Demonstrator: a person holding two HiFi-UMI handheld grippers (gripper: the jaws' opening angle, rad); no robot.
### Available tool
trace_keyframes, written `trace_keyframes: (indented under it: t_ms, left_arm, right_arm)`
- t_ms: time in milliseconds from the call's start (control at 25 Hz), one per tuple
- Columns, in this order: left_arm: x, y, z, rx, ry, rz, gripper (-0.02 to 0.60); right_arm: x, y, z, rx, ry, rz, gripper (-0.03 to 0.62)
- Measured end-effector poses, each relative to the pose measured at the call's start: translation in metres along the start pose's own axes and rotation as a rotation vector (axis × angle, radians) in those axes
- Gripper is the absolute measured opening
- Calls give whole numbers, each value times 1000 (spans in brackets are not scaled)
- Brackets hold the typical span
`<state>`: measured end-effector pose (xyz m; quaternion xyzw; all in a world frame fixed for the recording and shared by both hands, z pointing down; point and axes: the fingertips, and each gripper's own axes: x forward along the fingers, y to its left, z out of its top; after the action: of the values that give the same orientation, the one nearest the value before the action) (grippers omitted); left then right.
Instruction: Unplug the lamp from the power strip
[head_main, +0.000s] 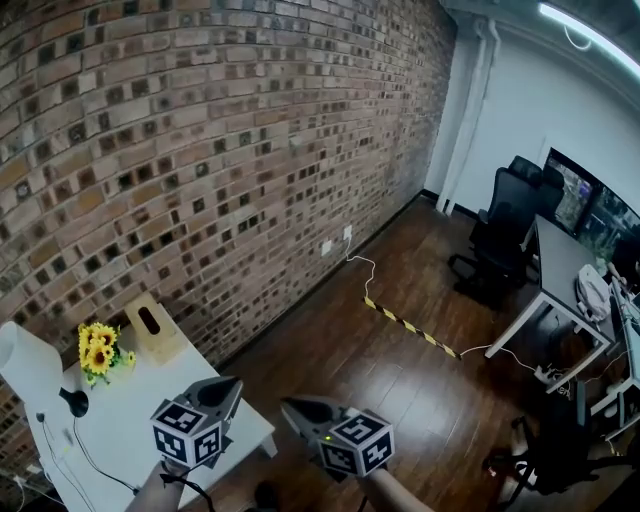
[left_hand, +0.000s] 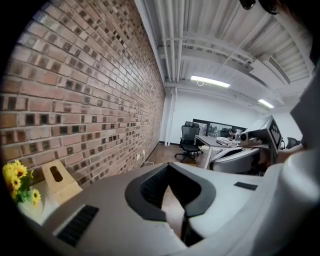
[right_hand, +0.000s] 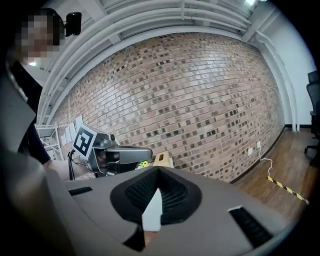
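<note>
Left – brick wall (head_main: 200, 150); dark wood floor (head_main: 400, 360), desk (head_main: 560, 262), black office chairs (head_main: 505, 230) right – ceiling strip light (head_main: 590, 30).

**A:** How many grippers are there?

**B:** Two, at the bottom centre: the left gripper (head_main: 234, 383) and the right gripper (head_main: 287, 404).

**A:** And tables?

**B:** One white table (head_main: 140, 385), lower left. On it there is one lamp (head_main: 25, 368), one bunch of yellow flowers (head_main: 99, 350) and one tissue box (head_main: 152, 325). I can't count the cords there.

**A:** What's on the brick wall?

**B:** Two wall sockets (head_main: 327, 247) in the middle of the frame, the second socket (head_main: 347, 233) just beside the first. Below them is one striped floor strip (head_main: 410, 325).

**A:** And on the right side?

**B:** One grey desk (head_main: 555, 255). There are two office chairs (head_main: 505, 215) as far as I can tell, the other chair (head_main: 527, 168) behind the first. At the upper right is one ceiling light (head_main: 590, 35).
</note>
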<state>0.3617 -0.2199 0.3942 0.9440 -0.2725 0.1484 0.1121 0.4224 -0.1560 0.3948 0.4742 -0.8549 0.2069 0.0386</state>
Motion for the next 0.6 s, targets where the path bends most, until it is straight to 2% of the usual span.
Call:
trace_keyframes:
  t_ms: [160, 400, 600]
  left_arm:
    - [12, 26, 3, -46, -7, -32, 23]
    - [21, 49, 9, -54, -21, -83, 23]
    - [14, 72, 13, -57, -32, -56, 23]
  right_arm:
    - [23, 0, 4, -22, 27, -16, -2]
    - [51, 0, 9, -55, 64, -31, -3]
    - [74, 6, 20, -82, 76, -2, -3]
